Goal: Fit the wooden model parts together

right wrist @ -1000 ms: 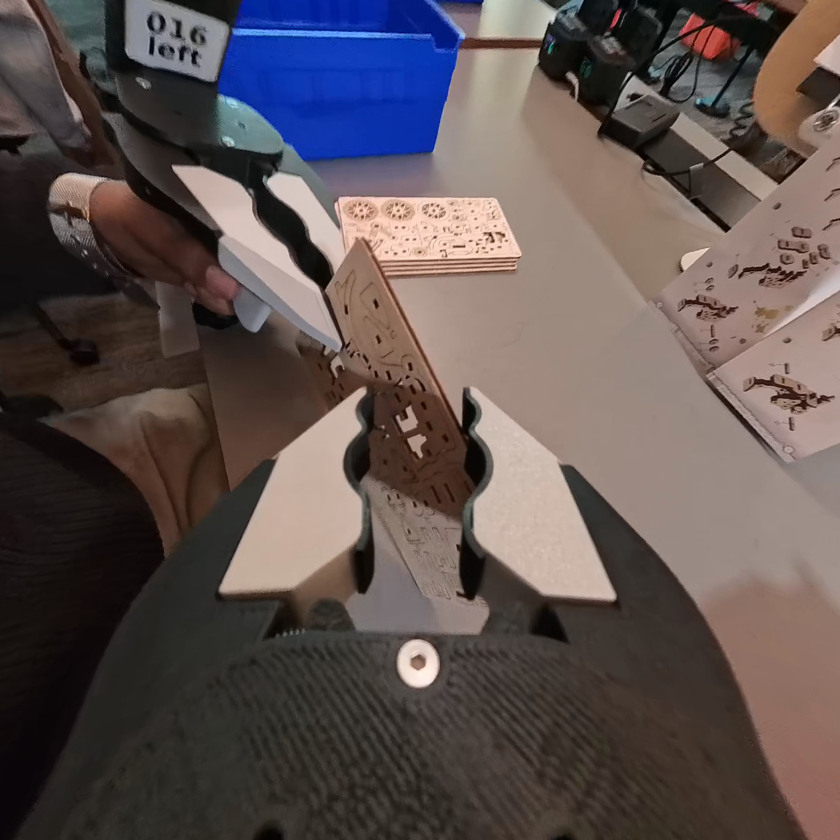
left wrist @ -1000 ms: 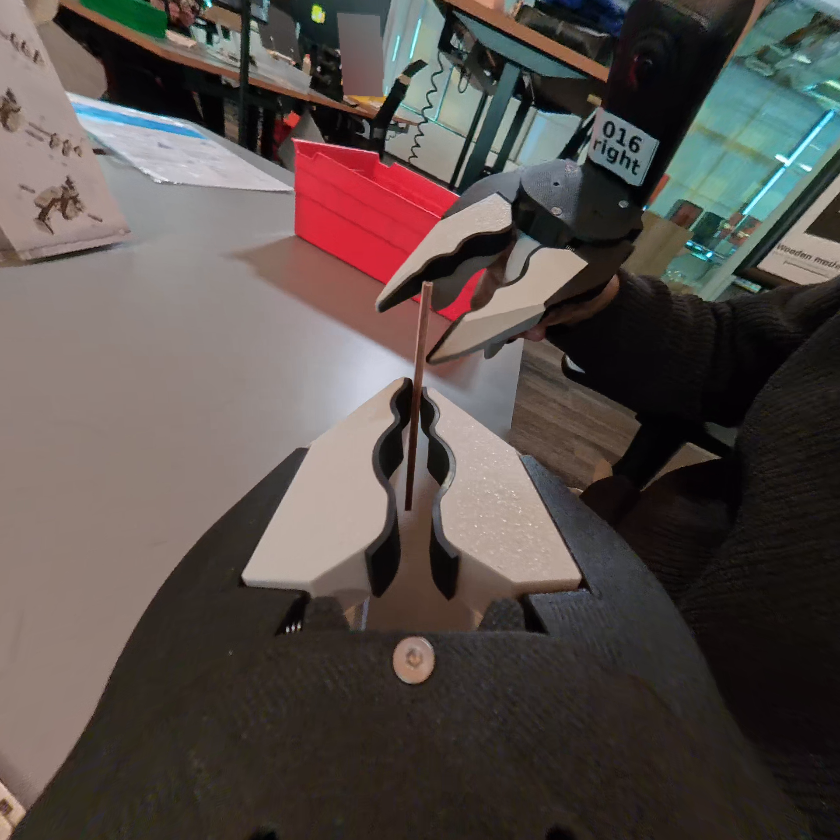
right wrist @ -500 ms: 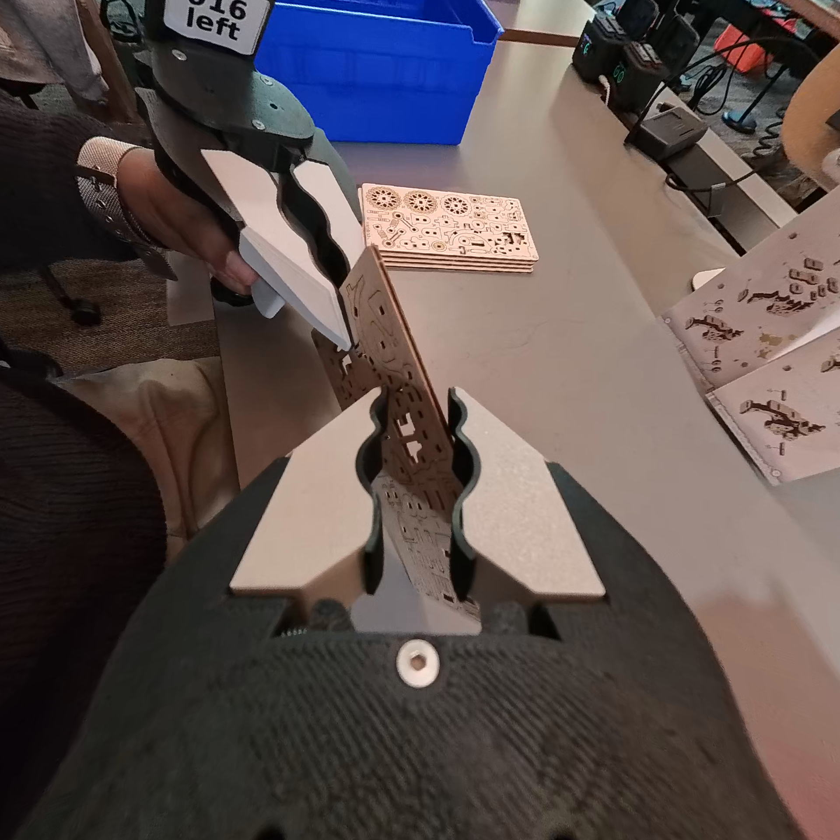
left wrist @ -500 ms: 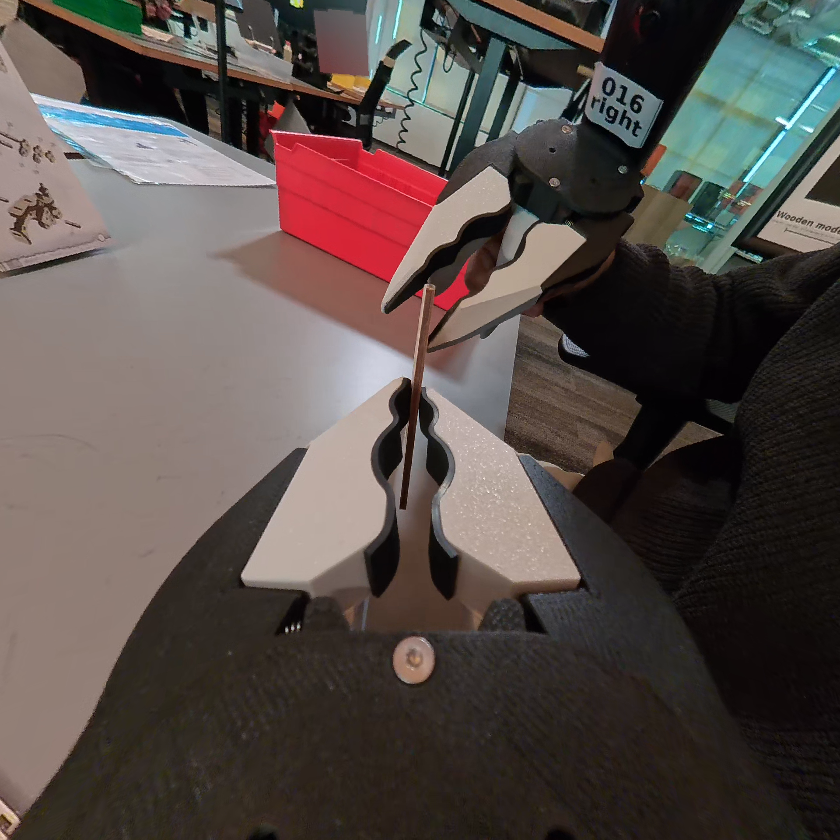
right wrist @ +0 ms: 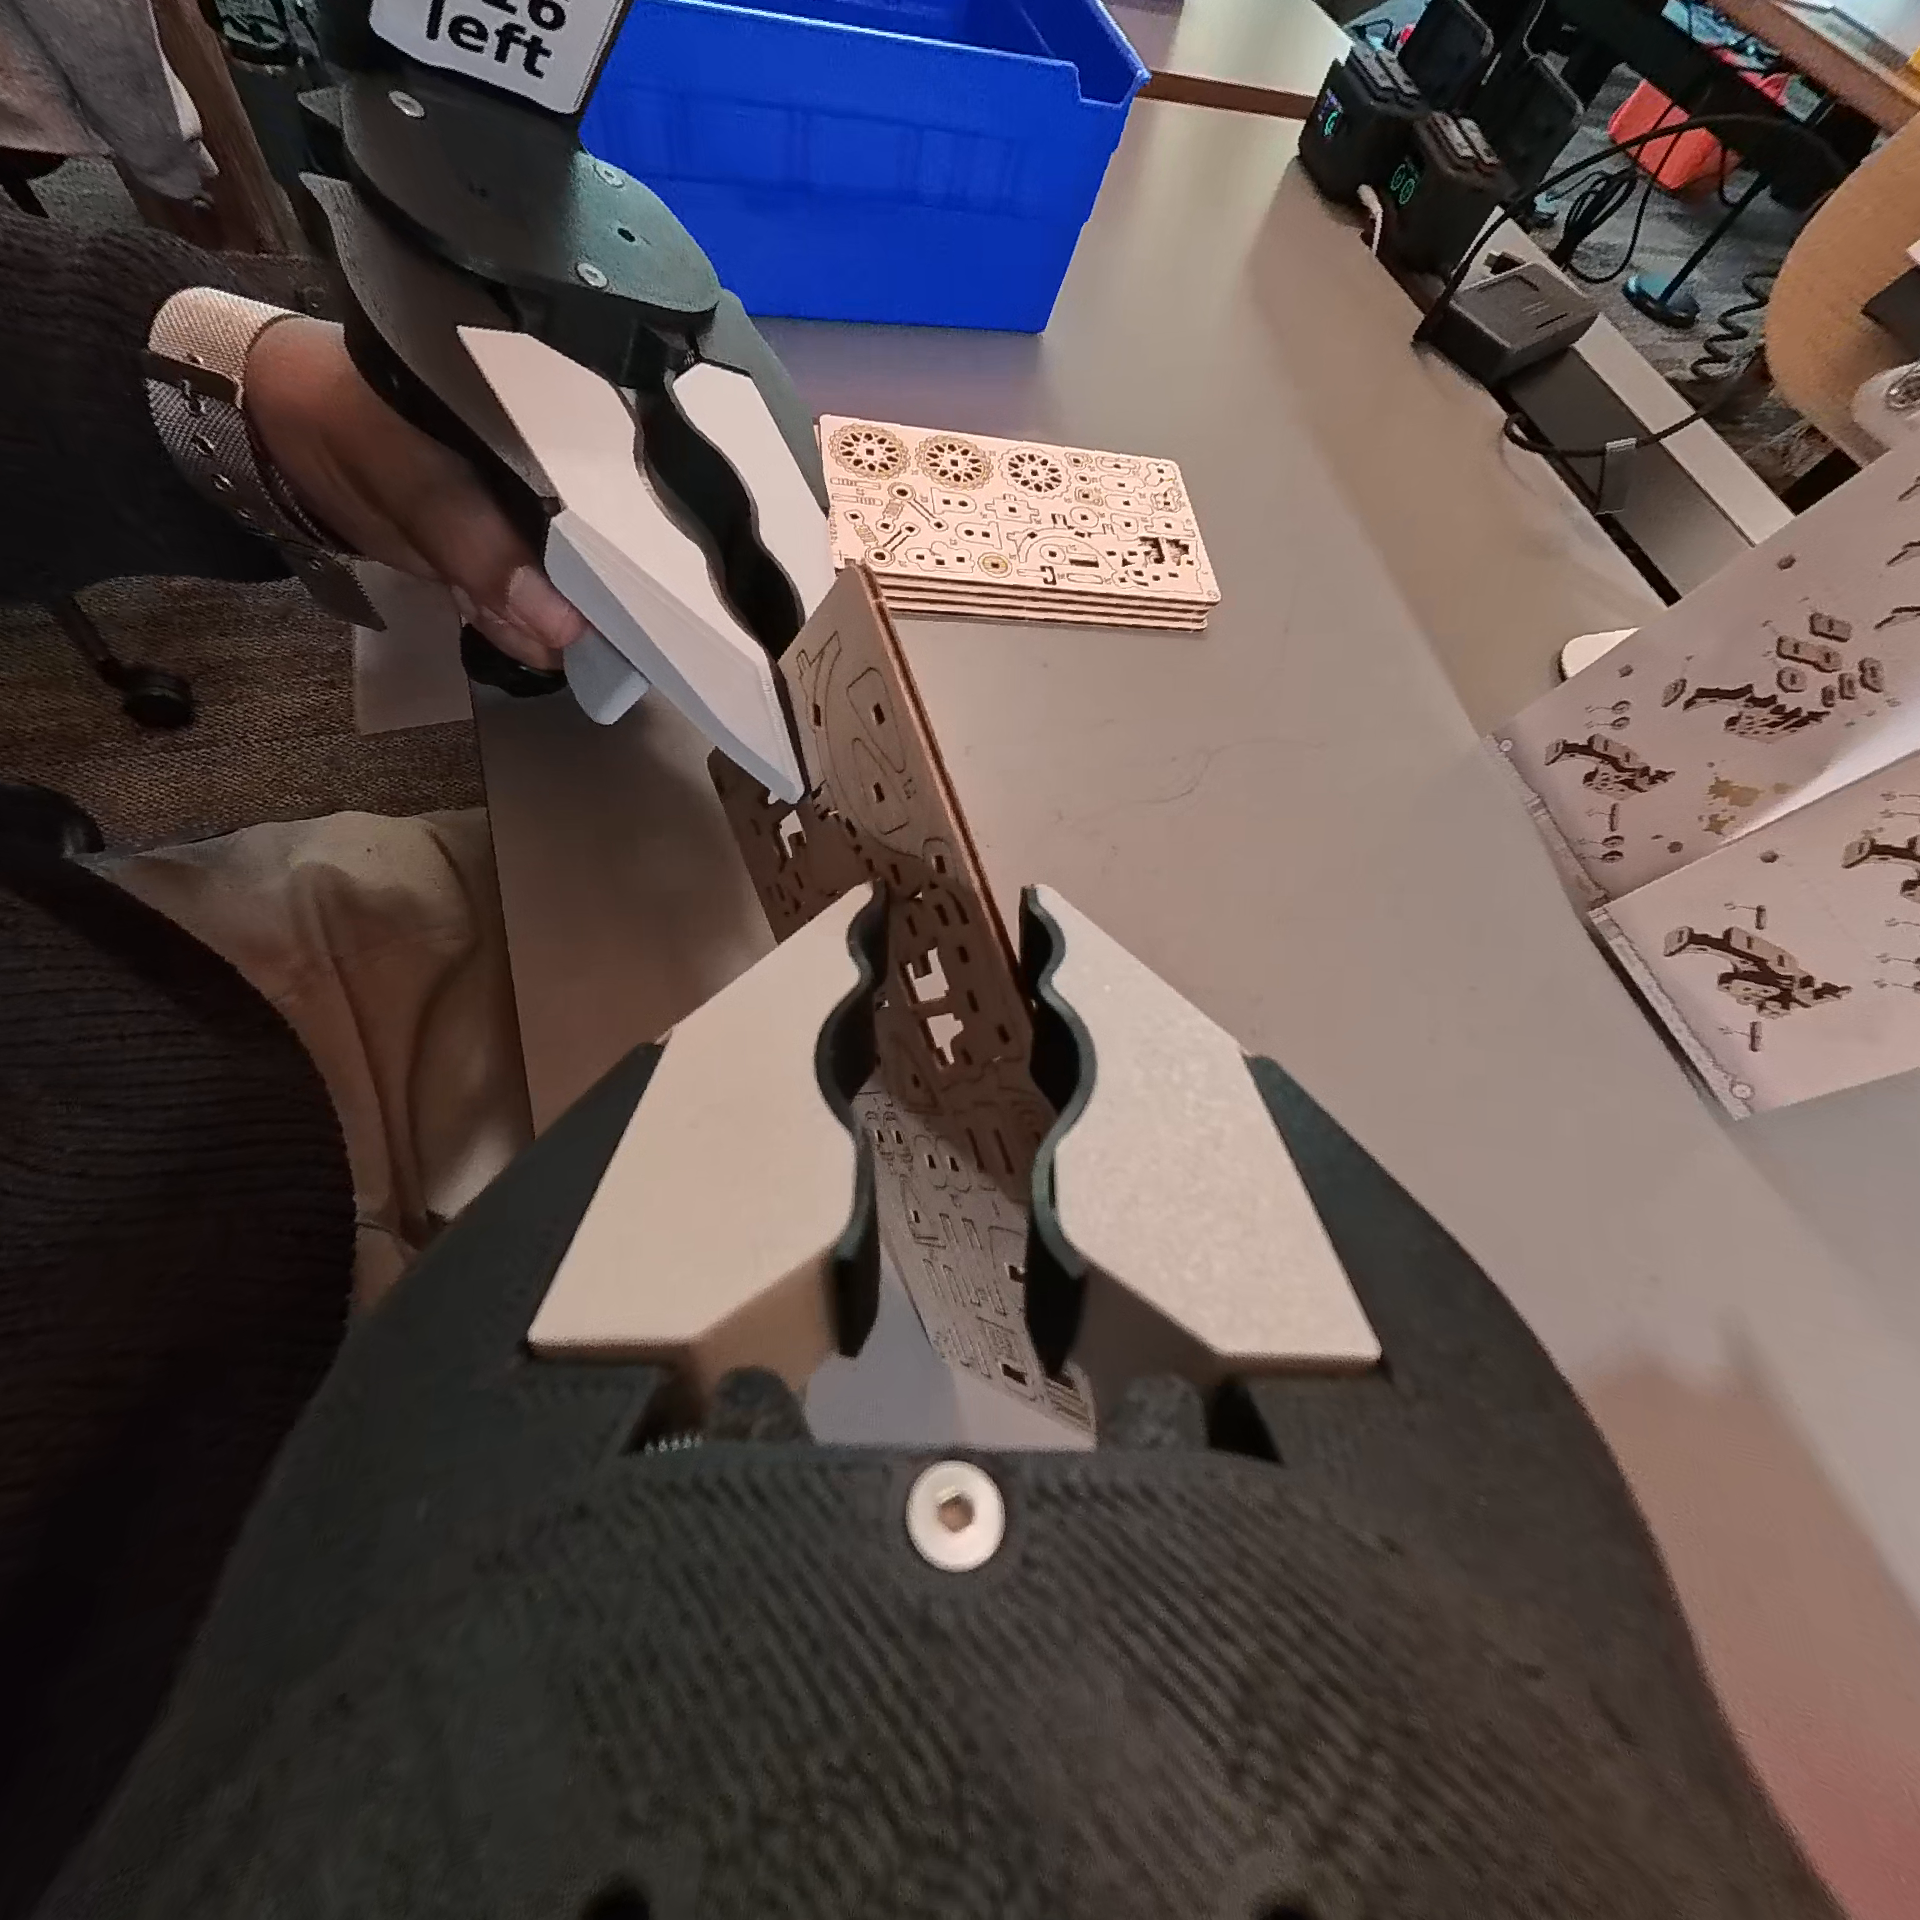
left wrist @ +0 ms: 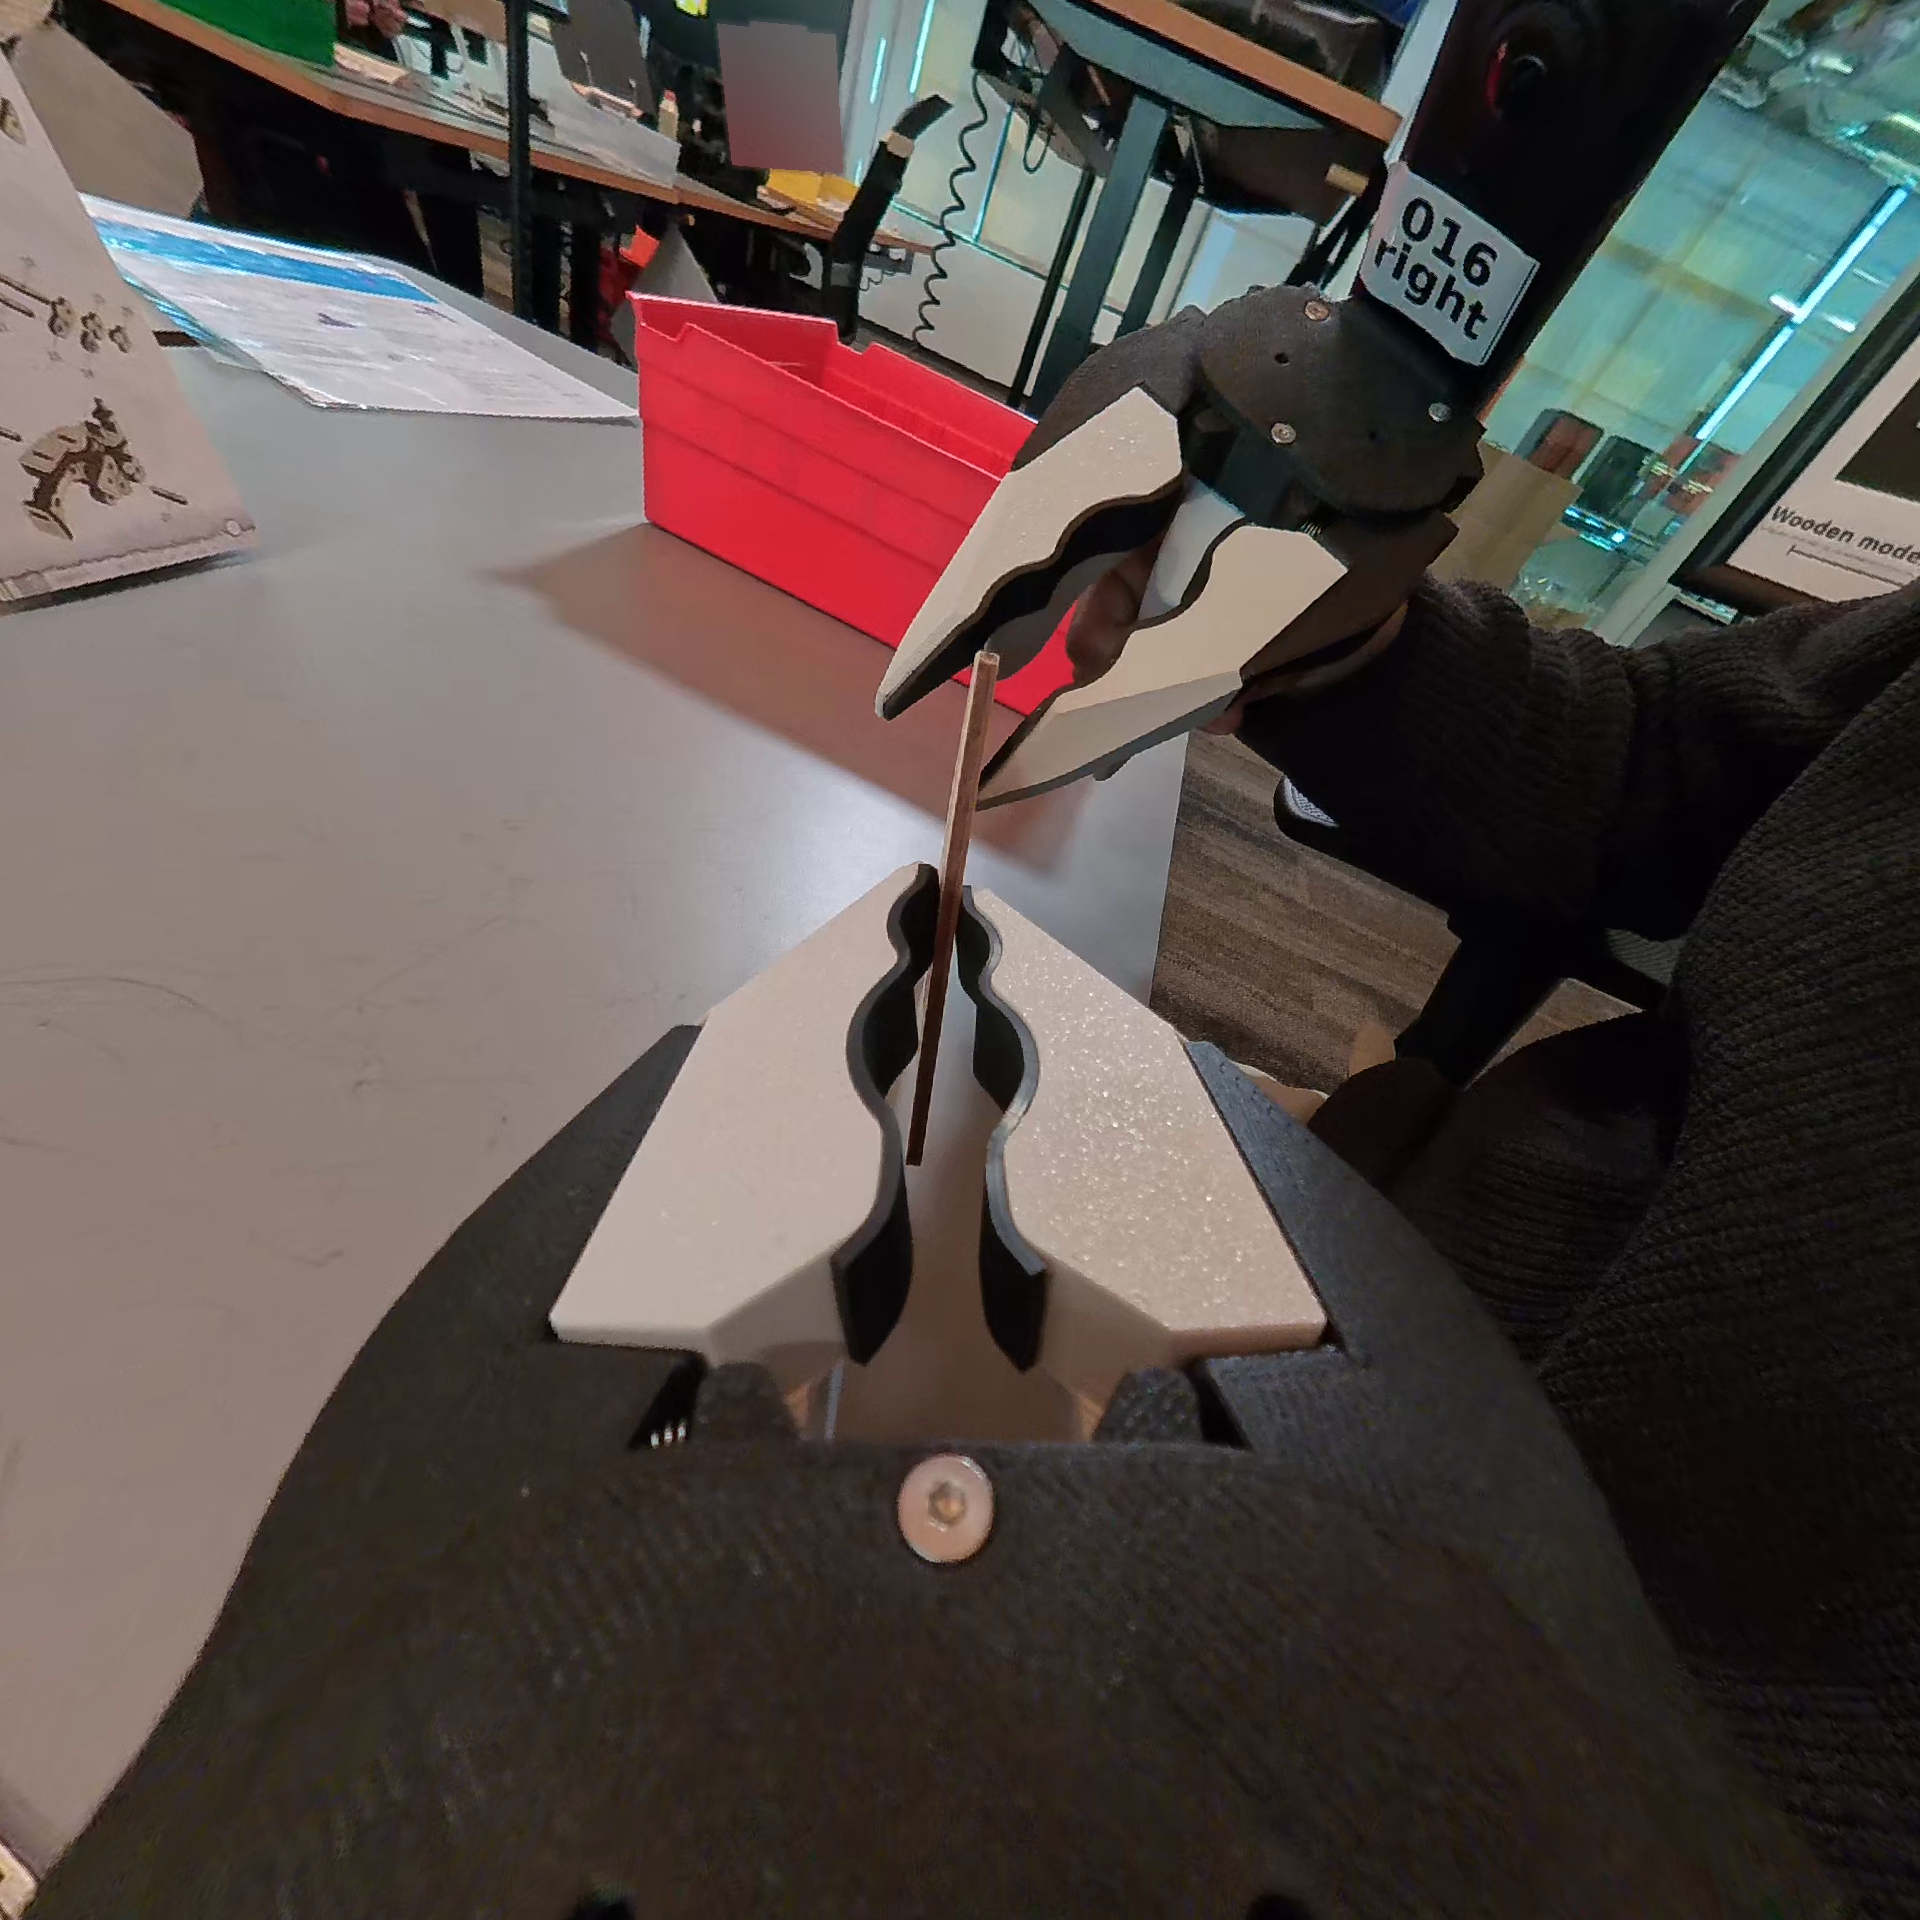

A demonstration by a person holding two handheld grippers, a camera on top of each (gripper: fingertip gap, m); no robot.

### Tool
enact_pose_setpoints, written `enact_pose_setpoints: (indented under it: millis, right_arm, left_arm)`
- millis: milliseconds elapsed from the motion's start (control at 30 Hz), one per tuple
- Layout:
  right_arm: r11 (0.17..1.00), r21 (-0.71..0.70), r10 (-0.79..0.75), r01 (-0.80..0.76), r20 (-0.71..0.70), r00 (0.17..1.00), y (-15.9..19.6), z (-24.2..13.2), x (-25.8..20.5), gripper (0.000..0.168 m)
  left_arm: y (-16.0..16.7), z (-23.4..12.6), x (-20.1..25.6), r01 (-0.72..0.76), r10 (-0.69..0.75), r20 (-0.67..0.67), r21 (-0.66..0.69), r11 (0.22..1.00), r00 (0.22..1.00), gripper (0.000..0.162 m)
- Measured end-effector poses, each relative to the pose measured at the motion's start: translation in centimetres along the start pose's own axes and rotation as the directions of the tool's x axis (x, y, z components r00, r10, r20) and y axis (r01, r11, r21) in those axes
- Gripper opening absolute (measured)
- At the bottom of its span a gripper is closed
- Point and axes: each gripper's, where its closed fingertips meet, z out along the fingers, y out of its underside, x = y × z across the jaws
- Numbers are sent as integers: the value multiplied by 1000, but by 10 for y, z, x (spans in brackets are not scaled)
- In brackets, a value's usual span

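A thin laser-cut wooden sheet (right wrist: 883,748) is held up above the near edge of the grey table (left wrist: 312,831). In the left wrist view it shows edge-on (left wrist: 961,769). My left gripper (left wrist: 943,899) is shut on one end of it and also shows in the right wrist view (right wrist: 795,707). My right gripper (right wrist: 945,909) has its jaws narrowly apart around the sheet's other end, which crosses the gap at a slant. In the left wrist view the right gripper (left wrist: 940,753) straddles the sheet's top edge.
A stack of uncut wooden sheets (right wrist: 1018,520) lies on the table before a blue bin (right wrist: 852,187). A red bin (left wrist: 810,468) stands near the table's edge. Instruction pages (right wrist: 1766,831) lie at the right, and another page (left wrist: 73,416) at the left. The person's lap is below. Both grippers' tips are close together, under 4 cm apart.
The right gripper's jaws have narrowed around the sheet. Both grippers and the sheet have shifted slightly, with the left gripper keeping its grip.
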Motion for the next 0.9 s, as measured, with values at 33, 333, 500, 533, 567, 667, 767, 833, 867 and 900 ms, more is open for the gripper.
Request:
enact_pose_setpoints:
  millis: [33, 333, 500, 533, 567, 667, 767, 833, 867, 900]
  right_arm:
    - [1000, 0, 0, 0, 0, 1000, 0, 0, 0, 23]
    - [1000, -11, -25, 25, -6, 1000, 0, 1, 0, 22]
    - [999, -14, -35, 35, -10, 999, 0, 1, 0, 22]
    - [999, -13, -37, 37, -11, 999, 0, 1, 0, 22]
    - [999, -10, -39, 39, -13, 999, 0, 2, 0, 22]
    - [998, 17, -58, 59, -36, 998, 0, 3, 1, 27]
    - [996, 8, -85, 86, -48, 995, 2, 4, 1, 29]
    - [996, 9, -87, 87, -53, 995, 2, 5, 2, 29]
    - [996, 14, -83, 84, -53, 995, 1, 5, 2, 29]
    - [997, 19, -77, 78, -51, 996, 1, 5, 2, 29]
  left_arm:
    - [0, 0, 0, 2, -2, 1, 0, 1000, 1000, 1]
    - [1, -1, -1, 14, -14, 2, -6, 1000, 1000, 1]
    - [1, -1, -1, 19, -19, 4, -5, 1000, 1000, 1]
    - [1, -1, -2, 18, -18, 4, -6, 1000, 1000, 1]
    - [1, -1, -2, 19, -19, 4, -6, 1000, 1000, 1]
    - [1, -1, -2, 14, -14, 11, -5, 1000, 1000, 0]
    - [4, 0, -2, -2, 3, 12, -25, 1000, 1000, 0]
    - [5, 0, -3, -5, 6, 13, -29, 1000, 1000, 0]
    - [5, 0, -3, -1, 2, 11, -25, 1000, 1000, 0]
    - [4, 0, -3, 1, -1, 9, -20, 1000, 1000, 0]
